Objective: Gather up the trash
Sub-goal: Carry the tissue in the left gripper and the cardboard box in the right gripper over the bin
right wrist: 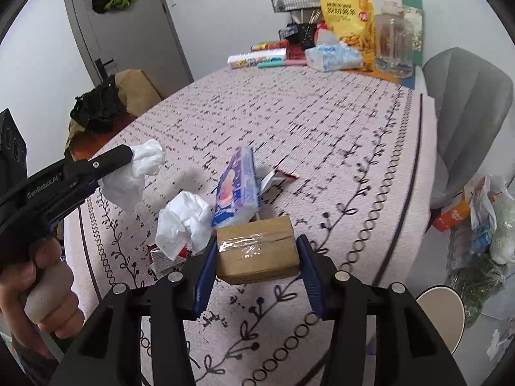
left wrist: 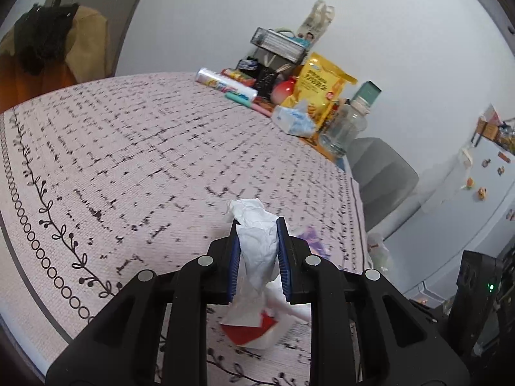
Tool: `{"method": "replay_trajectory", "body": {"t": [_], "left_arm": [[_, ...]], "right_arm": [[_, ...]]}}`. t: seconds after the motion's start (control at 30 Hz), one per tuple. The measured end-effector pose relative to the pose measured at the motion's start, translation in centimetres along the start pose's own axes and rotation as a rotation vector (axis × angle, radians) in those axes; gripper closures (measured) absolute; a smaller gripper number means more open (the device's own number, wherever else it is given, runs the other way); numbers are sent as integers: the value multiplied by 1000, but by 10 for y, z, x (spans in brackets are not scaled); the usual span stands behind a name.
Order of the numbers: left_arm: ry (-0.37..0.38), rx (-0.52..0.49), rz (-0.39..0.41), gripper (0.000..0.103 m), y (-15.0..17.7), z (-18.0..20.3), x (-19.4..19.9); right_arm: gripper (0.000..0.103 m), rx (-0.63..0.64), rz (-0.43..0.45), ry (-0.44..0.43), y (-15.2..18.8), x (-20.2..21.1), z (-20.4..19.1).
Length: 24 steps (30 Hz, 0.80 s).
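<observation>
Two chairs [right wrist: 466, 103] flank patterned tablecloth [left wrist: 128, 160] beside white wall [left wrist: 386, 32].

The right hand-held gripper [right wrist: 257, 257] has its blue pads on either side of a taped brown cardboard box [right wrist: 257, 251] near the desk's [right wrist: 322, 122] front edge, the pads at its two side faces. Just behind the box lie a crumpled white tissue [right wrist: 185, 222] and a purple-and-blue wrapper pack [right wrist: 236, 189]. Toward the desk's left edge, the left hand-held gripper [right wrist: 128, 157], grasped by a hand [right wrist: 45, 292], pinches another white tissue wad [right wrist: 138, 170] above the cloth.
</observation>
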<state>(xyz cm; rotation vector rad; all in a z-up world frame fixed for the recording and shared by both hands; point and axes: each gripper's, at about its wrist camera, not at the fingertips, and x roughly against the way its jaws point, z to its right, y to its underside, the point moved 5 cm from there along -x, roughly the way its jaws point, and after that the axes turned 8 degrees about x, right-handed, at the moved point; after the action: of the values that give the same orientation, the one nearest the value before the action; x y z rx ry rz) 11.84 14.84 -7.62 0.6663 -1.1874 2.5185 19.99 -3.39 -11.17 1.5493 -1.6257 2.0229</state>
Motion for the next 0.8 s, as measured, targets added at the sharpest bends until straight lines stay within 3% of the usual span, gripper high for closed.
{"method": "replay_trajectory", "body": {"t": [0.53, 0.8], "left_arm": [[42, -153, 37, 83, 15, 89, 13], [95, -225, -22, 83, 29, 137, -5]], "right_arm": [[55, -142, 129, 51, 17, 66, 72], [55, -215, 182, 90, 27, 88, 106]]}}
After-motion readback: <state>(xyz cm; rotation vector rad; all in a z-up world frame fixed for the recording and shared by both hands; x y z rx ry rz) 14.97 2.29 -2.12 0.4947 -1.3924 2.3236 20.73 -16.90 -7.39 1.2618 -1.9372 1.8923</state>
